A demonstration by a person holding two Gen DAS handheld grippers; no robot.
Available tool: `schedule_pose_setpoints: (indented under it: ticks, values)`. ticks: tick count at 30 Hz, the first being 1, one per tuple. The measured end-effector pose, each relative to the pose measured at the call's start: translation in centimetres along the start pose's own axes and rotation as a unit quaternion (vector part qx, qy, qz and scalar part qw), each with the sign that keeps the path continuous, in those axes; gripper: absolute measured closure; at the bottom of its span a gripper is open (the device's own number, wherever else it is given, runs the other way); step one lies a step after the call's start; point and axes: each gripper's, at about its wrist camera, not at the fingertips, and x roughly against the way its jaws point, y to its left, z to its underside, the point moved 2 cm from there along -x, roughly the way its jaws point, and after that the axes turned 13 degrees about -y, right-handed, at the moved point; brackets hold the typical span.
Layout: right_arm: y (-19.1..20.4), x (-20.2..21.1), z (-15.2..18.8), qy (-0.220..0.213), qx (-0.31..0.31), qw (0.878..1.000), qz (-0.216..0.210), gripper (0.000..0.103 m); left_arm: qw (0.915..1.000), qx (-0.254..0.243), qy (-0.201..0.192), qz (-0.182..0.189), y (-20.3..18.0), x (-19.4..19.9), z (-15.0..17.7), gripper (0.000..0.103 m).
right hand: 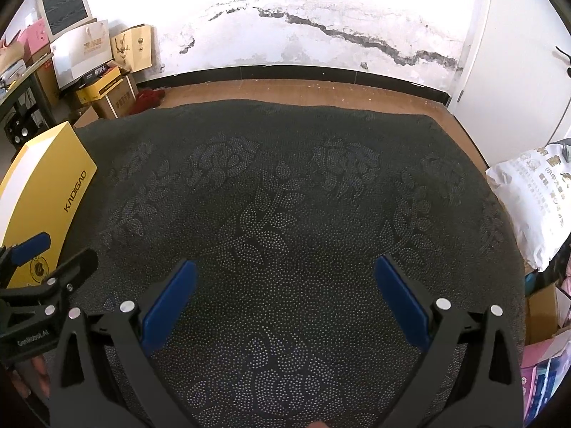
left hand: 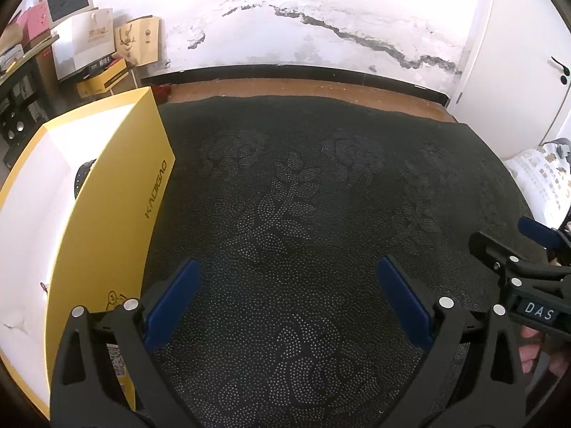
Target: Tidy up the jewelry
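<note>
A yellow open box (left hand: 117, 214) with a white inside stands at the left on a dark dotted cloth (left hand: 303, 196). A black studded band (left hand: 84, 173) lies inside it, partly hidden by the box wall. My left gripper (left hand: 289, 271) is open and empty over the cloth, just right of the box. My right gripper (right hand: 285, 271) is open and empty over the middle of the cloth. The box also shows in the right wrist view (right hand: 46, 192). Each gripper shows at the edge of the other's view: the right one (left hand: 510, 246), the left one (right hand: 57, 249). No other jewelry shows.
The cloth covers a raised surface with wood floor (left hand: 321, 87) beyond it. Boxes and paper bags (right hand: 96, 57) are stacked at the far left by the cracked white wall. A white printed bag (right hand: 535, 199) lies at the right edge.
</note>
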Motion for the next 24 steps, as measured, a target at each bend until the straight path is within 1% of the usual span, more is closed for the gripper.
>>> schedule_pose_setpoints:
  ticks: [24]
  values:
    - [-1.1, 0.1, 0.0, 0.000, -0.005, 1.000, 0.002, 0.007, 0.9999, -0.010, -0.001, -0.001, -1.0, -0.3, 0.0, 0.006]
